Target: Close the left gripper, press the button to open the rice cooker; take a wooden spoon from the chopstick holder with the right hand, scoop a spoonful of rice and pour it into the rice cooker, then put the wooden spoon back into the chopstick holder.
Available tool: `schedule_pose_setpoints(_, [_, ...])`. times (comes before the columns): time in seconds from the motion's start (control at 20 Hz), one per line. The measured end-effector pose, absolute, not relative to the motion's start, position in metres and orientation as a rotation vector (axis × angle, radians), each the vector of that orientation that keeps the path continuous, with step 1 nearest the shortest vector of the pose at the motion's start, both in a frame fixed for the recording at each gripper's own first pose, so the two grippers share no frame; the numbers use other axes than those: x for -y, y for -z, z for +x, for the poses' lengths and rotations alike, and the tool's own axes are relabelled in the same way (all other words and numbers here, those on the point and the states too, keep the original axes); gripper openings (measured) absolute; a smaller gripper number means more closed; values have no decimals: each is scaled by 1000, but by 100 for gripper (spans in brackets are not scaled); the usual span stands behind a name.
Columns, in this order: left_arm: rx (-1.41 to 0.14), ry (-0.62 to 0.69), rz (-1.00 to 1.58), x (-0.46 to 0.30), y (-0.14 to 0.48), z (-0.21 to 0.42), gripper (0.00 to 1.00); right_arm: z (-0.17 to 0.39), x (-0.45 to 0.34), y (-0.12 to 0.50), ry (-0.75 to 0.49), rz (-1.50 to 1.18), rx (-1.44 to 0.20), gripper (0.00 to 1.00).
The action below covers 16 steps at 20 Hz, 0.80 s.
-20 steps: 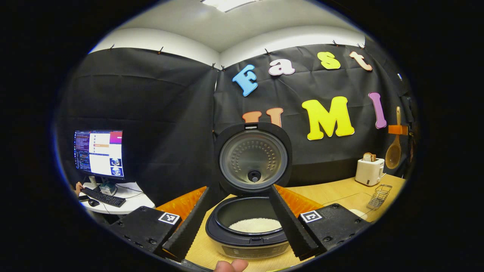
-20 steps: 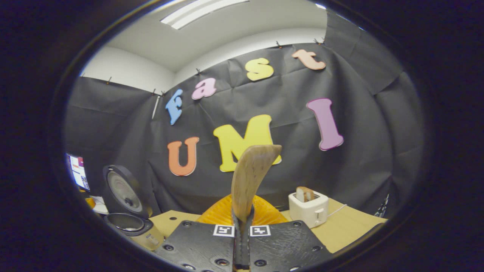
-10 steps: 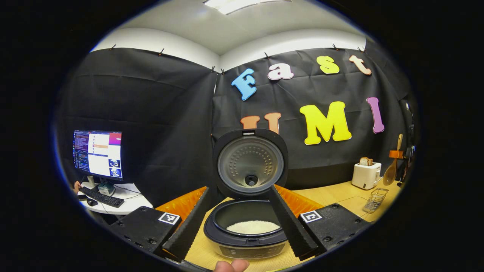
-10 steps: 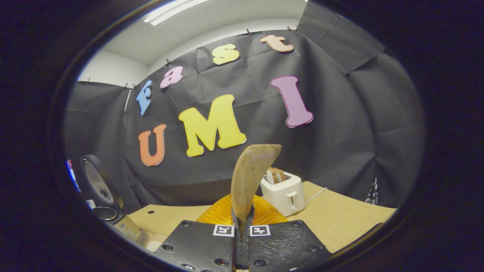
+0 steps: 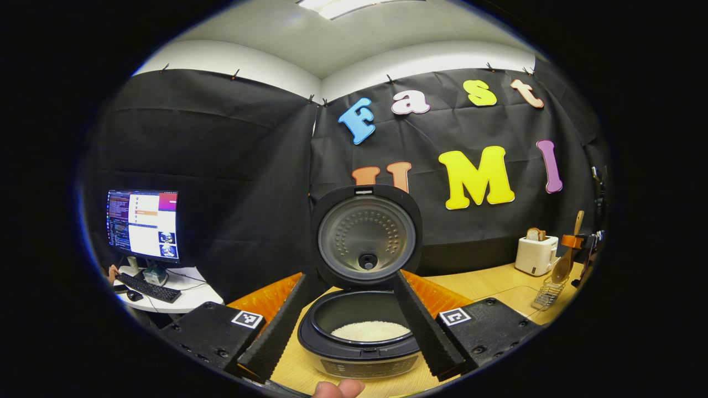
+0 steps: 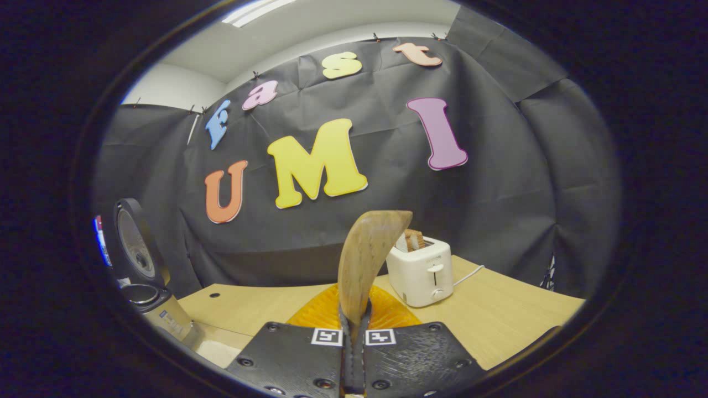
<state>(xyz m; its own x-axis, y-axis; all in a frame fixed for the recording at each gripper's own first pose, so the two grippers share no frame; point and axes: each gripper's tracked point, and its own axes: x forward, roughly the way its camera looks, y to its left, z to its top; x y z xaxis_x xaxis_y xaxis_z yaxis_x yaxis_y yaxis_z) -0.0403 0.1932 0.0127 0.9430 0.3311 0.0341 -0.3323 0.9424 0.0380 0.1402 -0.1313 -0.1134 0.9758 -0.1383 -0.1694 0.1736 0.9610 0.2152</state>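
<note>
Wooden table (image 6: 498,326), black cloth behind. Left gripper (image 5: 354,326) level, spread wide, framing open cooker (image 5: 362,331) with rice inside. Right gripper (image 6: 354,354) level, clenched on spoon (image 6: 368,260), bowl upright; toaster (image 6: 423,273) near table's back edge; holder (image 5: 547,294) toward right edge.

Black cloth wall (image 5: 232,166) clipped up along a white upper wall (image 5: 232,58), a ceiling light (image 5: 337,6) glowing overhead, a pale wooden tabletop (image 6: 514,320) across the front, and off left a lit monitor (image 5: 144,224) and keyboard (image 5: 149,287) on a white desk (image 5: 191,296).
</note>
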Motion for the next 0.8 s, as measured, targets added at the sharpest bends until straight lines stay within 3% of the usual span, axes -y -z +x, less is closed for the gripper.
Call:
schedule_pose_setpoints(0.4, [19, -342, 25, -197, -9, -38, 99, 144, 134, 140, 163, 290, -200, 7])
schedule_pose_setpoints(0.75, [40, -332, 18, -191, -17, -40, 99, 136, 151, 126, 196, 292, -171, 24])
schedule_pose_setpoints(0.8, [45, -330, 18, -189, -18, -41, 99, 132, 155, 119, 204, 281, -159, 32])
